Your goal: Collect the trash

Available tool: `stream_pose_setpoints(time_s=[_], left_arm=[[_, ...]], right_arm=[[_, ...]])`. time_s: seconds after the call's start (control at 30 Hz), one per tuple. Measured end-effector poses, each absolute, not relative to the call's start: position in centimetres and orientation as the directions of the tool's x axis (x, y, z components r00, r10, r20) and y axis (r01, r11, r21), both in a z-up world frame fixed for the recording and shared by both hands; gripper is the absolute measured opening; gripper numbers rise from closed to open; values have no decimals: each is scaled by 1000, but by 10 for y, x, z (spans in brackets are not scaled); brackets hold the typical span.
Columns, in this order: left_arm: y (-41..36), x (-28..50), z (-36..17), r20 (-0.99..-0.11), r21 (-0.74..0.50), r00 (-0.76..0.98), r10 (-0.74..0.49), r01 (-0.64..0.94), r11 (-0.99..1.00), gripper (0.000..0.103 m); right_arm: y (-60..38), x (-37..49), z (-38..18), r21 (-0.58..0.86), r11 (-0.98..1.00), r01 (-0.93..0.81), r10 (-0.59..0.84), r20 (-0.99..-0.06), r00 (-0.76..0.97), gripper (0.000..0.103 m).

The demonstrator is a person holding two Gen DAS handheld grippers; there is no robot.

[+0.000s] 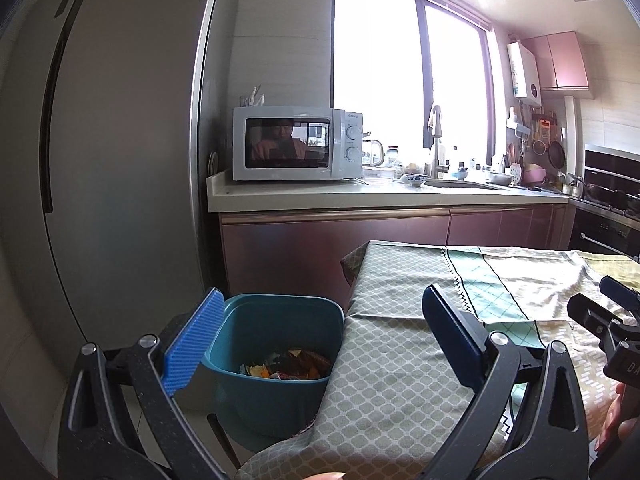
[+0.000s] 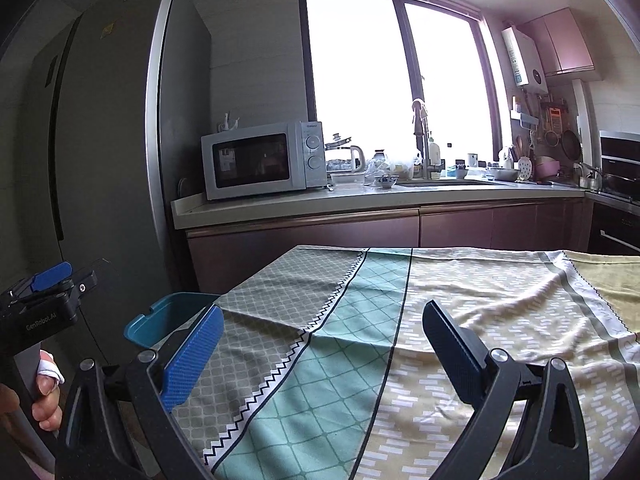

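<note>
A teal bin stands at the table's left edge, with colourful wrappers at its bottom. My left gripper is open and empty, above the bin's right rim and the table corner. My right gripper is open and empty, above the patterned tablecloth. In the right wrist view a corner of the bin shows at the left, with the left gripper beyond it. The right gripper's body shows at the right of the left wrist view.
A tall grey fridge stands left of the bin. A counter behind the table carries a white microwave, a sink and dishes. An oven is at the far right.
</note>
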State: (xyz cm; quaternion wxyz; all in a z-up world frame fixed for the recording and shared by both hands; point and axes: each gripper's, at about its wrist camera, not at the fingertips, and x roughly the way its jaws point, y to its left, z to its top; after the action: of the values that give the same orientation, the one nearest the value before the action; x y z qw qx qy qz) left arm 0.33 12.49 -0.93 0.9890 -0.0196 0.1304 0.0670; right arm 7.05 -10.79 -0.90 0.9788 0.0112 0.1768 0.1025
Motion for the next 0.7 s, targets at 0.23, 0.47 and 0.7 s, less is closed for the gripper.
stream_pose_setpoints(time_s=[0.23,0.47,0.7], left_arm=[[123,4,-7,-247,-12,960,133,-140,990,97],[121,1,-6,-237,-10,962,138,-144,990,97],[120,1,-7,-230,-9,963,139,-145,989,97]], right_arm=[[-112,66,-6,55,982,-178,186,-324,927,96],[-113,63,-5,53,983,-174,181,-318,931,96],[-115,62,-4,53,984,-169,177,-316,932,96]])
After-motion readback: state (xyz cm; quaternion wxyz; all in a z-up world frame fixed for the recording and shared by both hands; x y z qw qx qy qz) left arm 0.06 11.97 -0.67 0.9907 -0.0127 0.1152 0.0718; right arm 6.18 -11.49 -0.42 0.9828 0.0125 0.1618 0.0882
